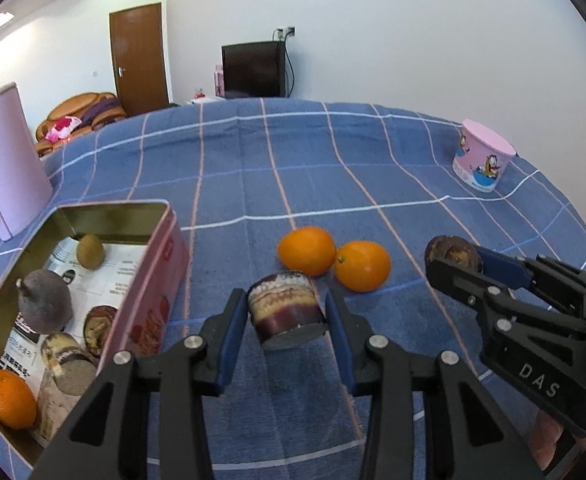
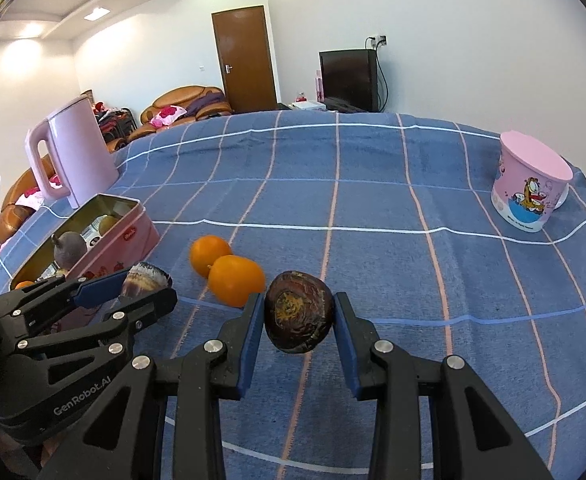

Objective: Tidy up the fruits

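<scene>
The bench [image 1: 293, 168] carries a pink tin [image 1: 149, 280] already taking fruit. Two oranges [image 1: 333, 260] wait just beside both claws. The left claw [image 1: 287, 312] grasps a cut purple chunk [image 1: 285, 304]; the right claw [image 2: 299, 320] clenches a dark round fruit [image 2: 299, 312], likely bound for the tin.

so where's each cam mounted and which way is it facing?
Left wrist: on the left gripper, looking forward and down at the cut purple piece it grips; right gripper at right.
Right wrist: on the right gripper, facing the dark round fruit it grips; left gripper at left.
Shared: oranges, pink tin, blue checked cloth.
</scene>
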A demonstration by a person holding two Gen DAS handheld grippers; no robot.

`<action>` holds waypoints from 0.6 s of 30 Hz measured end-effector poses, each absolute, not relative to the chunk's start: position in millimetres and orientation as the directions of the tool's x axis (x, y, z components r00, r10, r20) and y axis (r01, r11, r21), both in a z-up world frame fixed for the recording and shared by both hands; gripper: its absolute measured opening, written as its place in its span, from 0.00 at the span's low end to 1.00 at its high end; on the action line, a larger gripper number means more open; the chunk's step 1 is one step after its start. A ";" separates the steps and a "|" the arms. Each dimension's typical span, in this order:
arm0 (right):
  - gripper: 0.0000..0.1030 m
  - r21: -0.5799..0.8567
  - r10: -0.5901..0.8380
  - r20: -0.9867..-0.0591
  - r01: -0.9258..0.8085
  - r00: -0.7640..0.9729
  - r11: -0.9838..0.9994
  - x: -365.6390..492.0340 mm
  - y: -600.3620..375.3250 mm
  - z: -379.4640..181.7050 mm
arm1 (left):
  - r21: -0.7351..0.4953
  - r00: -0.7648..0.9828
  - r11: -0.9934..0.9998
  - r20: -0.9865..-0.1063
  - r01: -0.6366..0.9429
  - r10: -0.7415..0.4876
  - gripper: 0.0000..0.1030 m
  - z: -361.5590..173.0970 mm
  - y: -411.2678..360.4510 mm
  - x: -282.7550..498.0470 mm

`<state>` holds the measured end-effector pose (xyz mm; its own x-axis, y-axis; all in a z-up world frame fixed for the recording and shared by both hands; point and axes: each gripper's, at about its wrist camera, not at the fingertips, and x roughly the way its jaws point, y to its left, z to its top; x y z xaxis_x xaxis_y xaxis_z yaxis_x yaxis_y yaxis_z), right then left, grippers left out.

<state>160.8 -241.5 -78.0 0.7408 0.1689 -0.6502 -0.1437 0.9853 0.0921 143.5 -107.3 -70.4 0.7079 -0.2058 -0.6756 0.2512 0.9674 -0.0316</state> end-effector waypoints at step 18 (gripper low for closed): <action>0.36 0.070 0.172 -0.595 -0.163 0.785 0.984 147.6 -236.8 -69.3 | 0.002 0.776 0.978 -0.608 0.210 -0.166 0.41 -60.5 -102.8 131.3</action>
